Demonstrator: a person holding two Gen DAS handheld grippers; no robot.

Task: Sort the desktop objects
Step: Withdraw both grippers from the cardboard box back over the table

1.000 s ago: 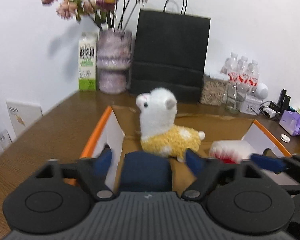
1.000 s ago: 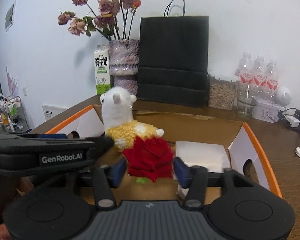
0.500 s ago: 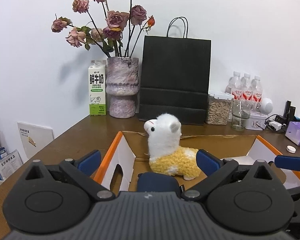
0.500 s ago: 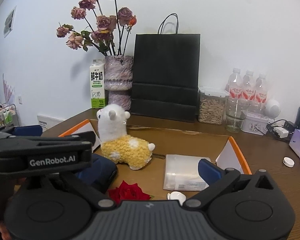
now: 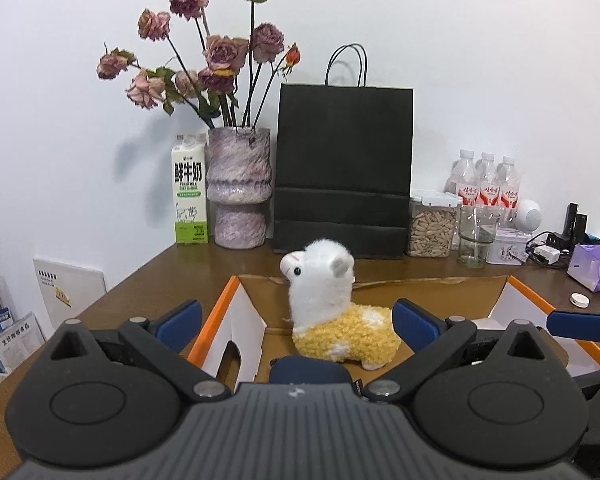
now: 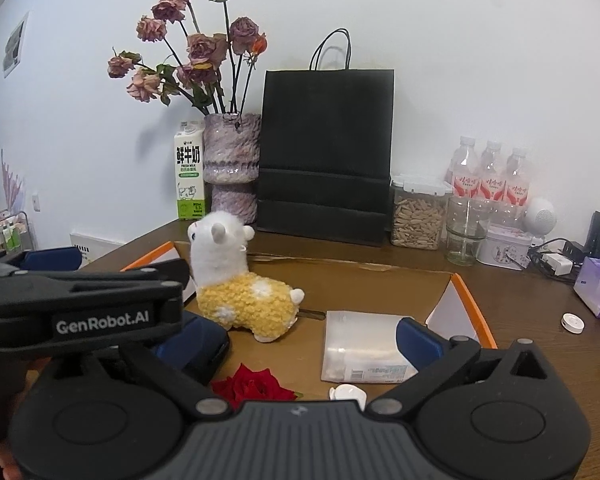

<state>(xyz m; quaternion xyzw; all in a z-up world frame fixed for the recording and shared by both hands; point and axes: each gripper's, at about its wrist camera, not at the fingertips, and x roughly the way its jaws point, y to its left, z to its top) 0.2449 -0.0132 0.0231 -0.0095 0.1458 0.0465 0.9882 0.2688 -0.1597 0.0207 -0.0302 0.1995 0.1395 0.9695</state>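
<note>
The red rose [image 6: 256, 386], released into the cardboard box [image 6: 466, 296], now lies at 6 o'clock of the alpaca plush [image 6: 240, 292]; right gripper [image 6: 296, 344] and left gripper [image 5: 296, 318] are spread, empty.

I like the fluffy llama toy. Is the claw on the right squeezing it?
No, the right gripper is wide open, and the llama toy sits apart from it in the cardboard box.

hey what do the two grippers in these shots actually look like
Both match: a ribbed dark grey body, two round black discs with silver pivot pins, black linkage arms, blue fingertip pads. That goes for the left gripper and the right gripper. White GenRobot.AI lettering marks the left one's side.
</note>
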